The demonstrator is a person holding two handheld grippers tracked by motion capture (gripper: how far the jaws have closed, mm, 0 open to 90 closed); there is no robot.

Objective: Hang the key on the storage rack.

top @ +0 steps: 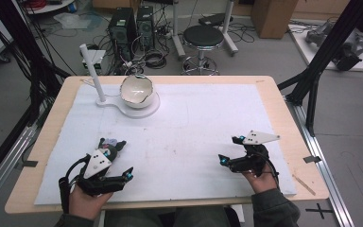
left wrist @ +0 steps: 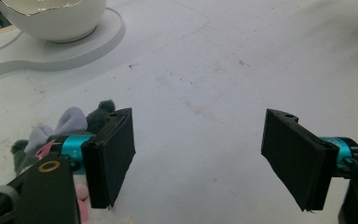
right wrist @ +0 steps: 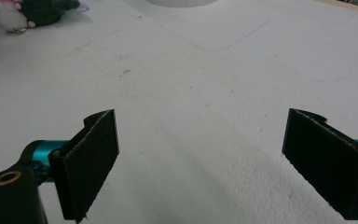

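high view, tabletop: pale wood, mostly covered by a white sheet.
high view, left hand-held gripper: near the front left of the sheet, jaws spread, nothing between them.
high view, soft toy: small grey toy lying on the sheet, touching or just beside the far jaw of the left hand-held gripper.
high view, right hand-held gripper: front right of the sheet, jaws spread and empty, well apart from the toy.
high view, bowl: white, egg-shaped with a jagged rim, standing on a white base at the far left of the sheet; its inside looks empty.
high view, post: white rod rising tilted from the same base, just beside the bowl.
high view, surroundings: a black stool and computer towers on the floor beyond the tabletop.
left gripper view, jaws: wide apart over bare sheet.
left gripper view, soft toy: grey with pink patches, outside the left jaw, partly hidden behind it.
left gripper view, bowl: far left, on its base, path to it open.
right gripper view, jaws: wide apart, bare sheet between.
right gripper view, soft toy: far upper left corner.
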